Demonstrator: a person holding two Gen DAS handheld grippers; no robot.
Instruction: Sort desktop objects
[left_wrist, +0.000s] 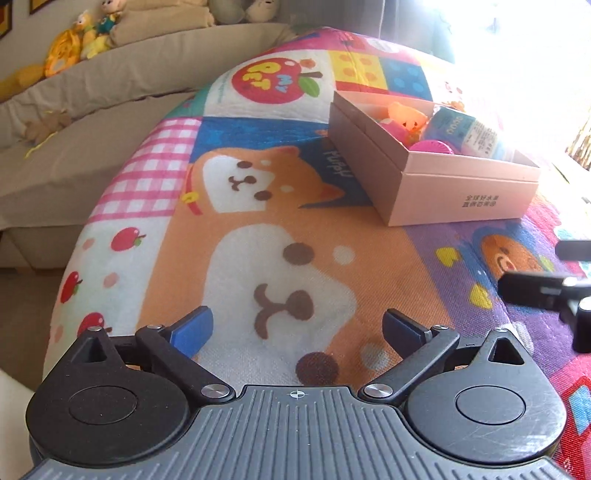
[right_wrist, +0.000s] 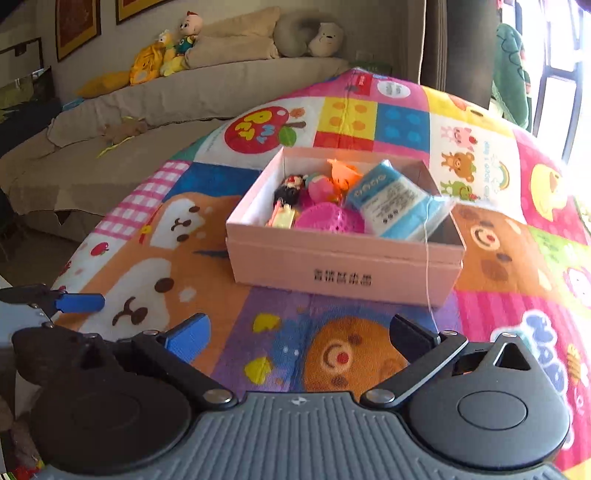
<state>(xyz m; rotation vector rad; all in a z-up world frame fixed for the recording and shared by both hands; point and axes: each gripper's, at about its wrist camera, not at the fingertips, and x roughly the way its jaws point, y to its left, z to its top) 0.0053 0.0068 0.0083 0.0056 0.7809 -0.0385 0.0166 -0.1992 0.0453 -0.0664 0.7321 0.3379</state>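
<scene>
Your pink box (right_wrist: 343, 266) sits open on the patchwork cartoon cloth (right_wrist: 491, 258), near the middle of the table ahead of both grippers. From the right wrist view you look straight down into it: a blue-and-white wrapped packet (right_wrist: 395, 203) leans against the right side, a round pink perforated disc (right_wrist: 328, 219) lies at the front, with an orange toy (right_wrist: 343, 171), a pink ball (right_wrist: 319, 188) and a small dark figure (right_wrist: 290, 190) behind. The left wrist view catches the box (left_wrist: 461, 192) from its corner, so you see only the orange toy (left_wrist: 408, 116), the packet (left_wrist: 469, 131) and the rim of the disc (left_wrist: 430, 147); window glare washes out the far side.

Your right gripper (right_wrist: 301, 332) stands wide with nothing between its fingers, only cloth below. Your left gripper (left_wrist: 295, 328) is equally wide and empty, over the dog print. Each view shows the other tool at its edge. Beyond the table lies a beige sofa (right_wrist: 147, 110) with plush toys (right_wrist: 166, 51).
</scene>
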